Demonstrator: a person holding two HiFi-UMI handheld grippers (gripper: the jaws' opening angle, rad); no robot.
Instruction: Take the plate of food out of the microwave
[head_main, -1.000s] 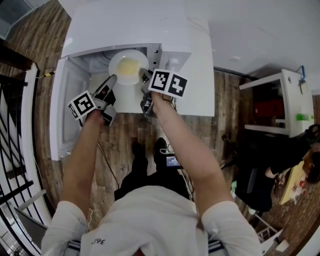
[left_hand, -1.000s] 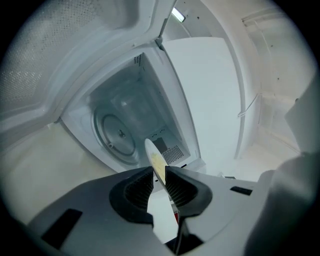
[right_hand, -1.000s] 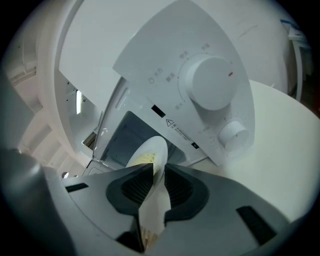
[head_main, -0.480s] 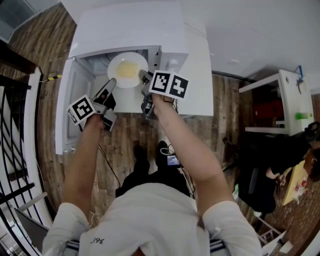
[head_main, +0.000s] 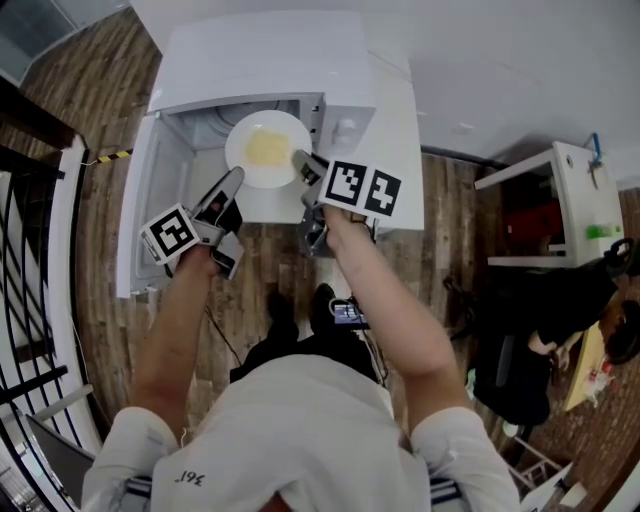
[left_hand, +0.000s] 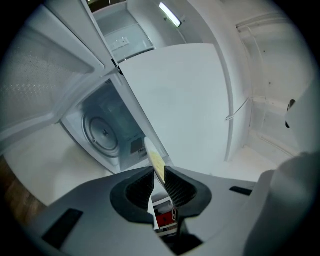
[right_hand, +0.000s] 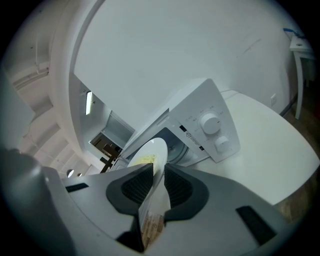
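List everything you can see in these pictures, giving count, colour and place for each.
microwave: one, white, on table, door open
plate: one, white, at microwave's mouth
food: one heap, yellow, on plate
dials: two, white, microwave's front
shelf: one, white, far right
floor: one, brown wood, below
left tongs: one, grey, jaws just closed tighter on plate's rim
right tongs: one, grey, shut on plate's rim
arms: two, bare, reaching to microwave
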